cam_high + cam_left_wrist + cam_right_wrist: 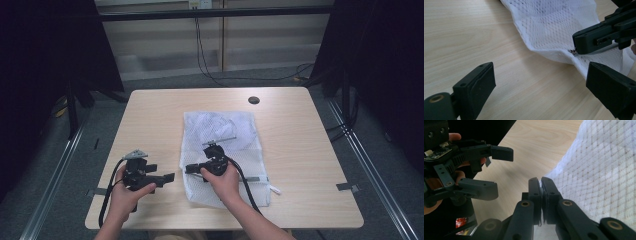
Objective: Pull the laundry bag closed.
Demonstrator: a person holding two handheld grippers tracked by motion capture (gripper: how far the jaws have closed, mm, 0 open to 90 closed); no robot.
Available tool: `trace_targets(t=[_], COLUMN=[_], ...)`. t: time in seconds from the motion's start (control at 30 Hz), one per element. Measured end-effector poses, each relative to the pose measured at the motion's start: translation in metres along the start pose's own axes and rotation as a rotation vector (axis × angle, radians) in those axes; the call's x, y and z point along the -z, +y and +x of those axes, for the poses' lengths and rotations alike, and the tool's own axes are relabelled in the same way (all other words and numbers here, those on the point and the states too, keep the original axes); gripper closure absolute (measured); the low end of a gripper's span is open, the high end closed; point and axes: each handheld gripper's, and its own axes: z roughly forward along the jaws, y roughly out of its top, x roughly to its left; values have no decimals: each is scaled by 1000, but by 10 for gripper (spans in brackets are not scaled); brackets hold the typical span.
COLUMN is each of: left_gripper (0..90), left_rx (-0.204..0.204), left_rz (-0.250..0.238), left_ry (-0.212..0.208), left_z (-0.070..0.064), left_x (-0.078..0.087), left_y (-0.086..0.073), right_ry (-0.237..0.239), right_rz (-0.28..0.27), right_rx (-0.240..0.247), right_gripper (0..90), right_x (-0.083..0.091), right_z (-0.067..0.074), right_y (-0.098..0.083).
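A white mesh laundry bag [227, 150] lies flat in the middle of the wooden table [150, 115], with pale cloth inside its far half. My right gripper [190, 168] points left at the bag's left edge. In the right gripper view its jaws [540, 182] are shut, with a bit of white mesh edge pinched between the pads. In the left gripper view those jaws [576, 47] nip a small metal piece on the bag's rim [554, 53]. My left gripper [169, 178] is open just left of the bag, its jaws [541, 75] wide over bare wood.
A black round grommet [253, 100] sits in the tabletop near the far edge. A white tab [274, 190] sticks out at the bag's near right corner. Cables trail across the floor beyond the table, and dark curtains stand at both sides.
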Motion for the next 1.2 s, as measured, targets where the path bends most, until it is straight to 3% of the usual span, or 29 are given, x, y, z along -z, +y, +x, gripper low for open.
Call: trace_targets(t=[0.2, 0.63, 0.87, 0.93, 1.03, 1.2], left_gripper=[122, 212, 260, 321, 345, 343], left_rx=[28, 50, 56, 39, 35, 74], left_rz=[-1, 33, 34, 33, 30, 38], left_ry=[-50, -129, -137, -144, -149, -165], left_z=[-2, -7, -8, -8, -9, -9], left_x=[-4, -15, -18, -19, -20, -21], left_y=[1, 0, 0, 0, -1, 0], right_ry=[4, 11, 11, 9, 9, 8], right_rz=[-6, -12, -13, -16, -18, -16], right_rx=[1, 8, -1, 2, 7, 6], right_gripper=[867, 867, 867, 867, 867, 867], right_x=[2, 4, 5, 6, 6, 6], right_z=[1, 0, 1, 1, 1, 2], right_y=[0, 1, 1, 2, 2, 3])
